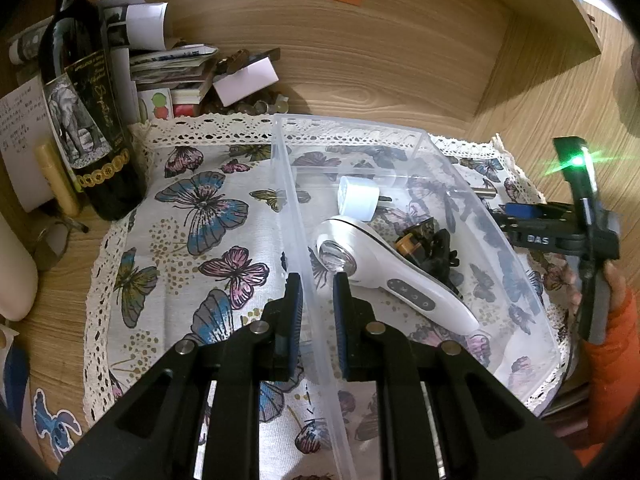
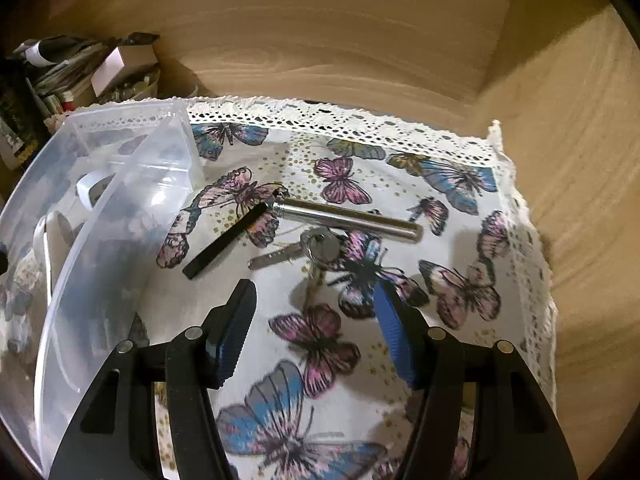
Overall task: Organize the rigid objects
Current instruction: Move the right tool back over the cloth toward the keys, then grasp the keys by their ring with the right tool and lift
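A clear plastic bin (image 1: 500, 264) sits on a butterfly cloth (image 1: 192, 240). In it lie a white handheld device (image 1: 384, 276), a white plug adapter (image 1: 358, 196) and a black and orange item (image 1: 424, 248). My left gripper (image 1: 318, 292) straddles the bin's left wall (image 1: 296, 216), its jaws narrowly apart around it. My right gripper (image 2: 316, 304) is open and empty above the cloth (image 2: 360, 320), right of the bin (image 2: 104, 248). Ahead of it lie a silver metal tube (image 2: 348, 220), a key on a ring (image 2: 316, 246) and a black stick (image 2: 226, 246).
A dark wine bottle (image 1: 86, 112) stands at the cloth's back left beside stacked papers and boxes (image 1: 176, 72). A wooden wall (image 1: 360, 52) closes the back and a wooden side panel (image 1: 560, 60) the right. The right gripper's body (image 1: 576, 224) shows at the bin's right side.
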`<state>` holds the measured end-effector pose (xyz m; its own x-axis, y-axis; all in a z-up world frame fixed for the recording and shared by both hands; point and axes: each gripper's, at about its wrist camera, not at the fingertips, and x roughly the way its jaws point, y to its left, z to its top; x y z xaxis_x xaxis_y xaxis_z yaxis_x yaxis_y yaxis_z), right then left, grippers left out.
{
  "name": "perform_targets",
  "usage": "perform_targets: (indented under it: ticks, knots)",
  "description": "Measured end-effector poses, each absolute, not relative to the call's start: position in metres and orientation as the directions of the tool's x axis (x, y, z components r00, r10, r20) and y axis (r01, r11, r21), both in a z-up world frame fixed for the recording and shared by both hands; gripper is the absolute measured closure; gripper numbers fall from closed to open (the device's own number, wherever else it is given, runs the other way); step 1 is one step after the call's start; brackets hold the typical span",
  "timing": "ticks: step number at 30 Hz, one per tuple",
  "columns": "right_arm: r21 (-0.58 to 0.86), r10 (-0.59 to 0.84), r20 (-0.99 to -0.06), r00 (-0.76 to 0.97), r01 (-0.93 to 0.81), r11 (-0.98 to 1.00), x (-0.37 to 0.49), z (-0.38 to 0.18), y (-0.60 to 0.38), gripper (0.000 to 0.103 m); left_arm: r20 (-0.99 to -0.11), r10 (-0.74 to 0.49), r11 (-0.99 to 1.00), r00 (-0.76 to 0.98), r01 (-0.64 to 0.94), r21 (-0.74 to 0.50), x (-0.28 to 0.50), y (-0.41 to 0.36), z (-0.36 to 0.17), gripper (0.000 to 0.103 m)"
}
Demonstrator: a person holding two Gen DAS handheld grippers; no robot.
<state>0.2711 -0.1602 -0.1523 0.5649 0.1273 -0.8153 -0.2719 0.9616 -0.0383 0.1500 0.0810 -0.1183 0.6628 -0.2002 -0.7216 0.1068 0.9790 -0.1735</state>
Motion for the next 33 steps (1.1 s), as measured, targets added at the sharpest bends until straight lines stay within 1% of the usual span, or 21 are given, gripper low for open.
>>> perform_targets:
  ticks: [7, 13, 15, 17, 19, 21, 25, 30, 32, 33]
  knots:
    - [-0.073, 0.115, -0.843, 0.525, -0.324, 0.943, 0.289, -0.171, -0.141, 0.045, -0.722, -0.202, 0.979, 0.662, 0.108, -0.175, 0.15, 0.08, -0.118, 0.09]
    - [-0.012, 0.166, -0.838, 0.519, -0.323, 0.946, 0.304, -0.174, -0.147, 0.045, -0.722, -0.2, 0.979, 0.663, 0.107, -0.173, 0.15, 0.079, -0.119, 0.09]
    - [-0.015, 0.167, -0.831, 0.53, -0.322, 0.946, 0.307, -0.174, -0.146, 0.045, -0.721, -0.201, 0.979, 0.663, 0.107, -0.174, 0.15, 0.079, -0.119, 0.09]
    - [-0.026, 0.164, -0.825, 0.542, -0.326, 0.945, 0.307, -0.173, -0.145, 0.052, -0.721, -0.201, 0.979, 0.663, 0.107, -0.174, 0.15, 0.079, -0.119, 0.09]
    - [-0.024, 0.172, -0.823, 0.541, -0.336, 0.942, 0.308, -0.17, -0.142, 0.074, -0.721, -0.203, 0.978, 0.662, 0.108, -0.176, 0.15, 0.079, -0.119, 0.09]
    - [-0.03, 0.169, -0.829, 0.533, -0.344, 0.939, 0.308, -0.169, -0.138, 0.093, -0.721, -0.202, 0.979, 0.662, 0.108, -0.175, 0.149, 0.078, -0.119, 0.09]
    - [-0.047, 0.153, -0.829, 0.538, -0.341, 0.939, 0.305, -0.17, -0.134, 0.093, -0.721, -0.203, 0.979, 0.662, 0.108, -0.176, 0.15, 0.078, -0.119, 0.09]
    - [-0.006, 0.179, -0.844, 0.506, -0.342, 0.94, 0.293, -0.169, -0.145, 0.093, -0.721, -0.202, 0.979, 0.663, 0.107, -0.175, 0.15, 0.078, -0.119, 0.09]
    - [0.006, 0.178, -0.852, 0.493, -0.33, 0.944, 0.291, -0.17, -0.155, 0.082, -0.721, -0.203, 0.978, 0.663, 0.107, -0.177, 0.15, 0.079, -0.119, 0.09]
    - [0.013, 0.176, -0.853, 0.49, -0.318, 0.948, 0.291, -0.169, -0.159, 0.064, -0.721, -0.203, 0.978, 0.662, 0.107, -0.177, 0.15, 0.079, -0.119, 0.09]
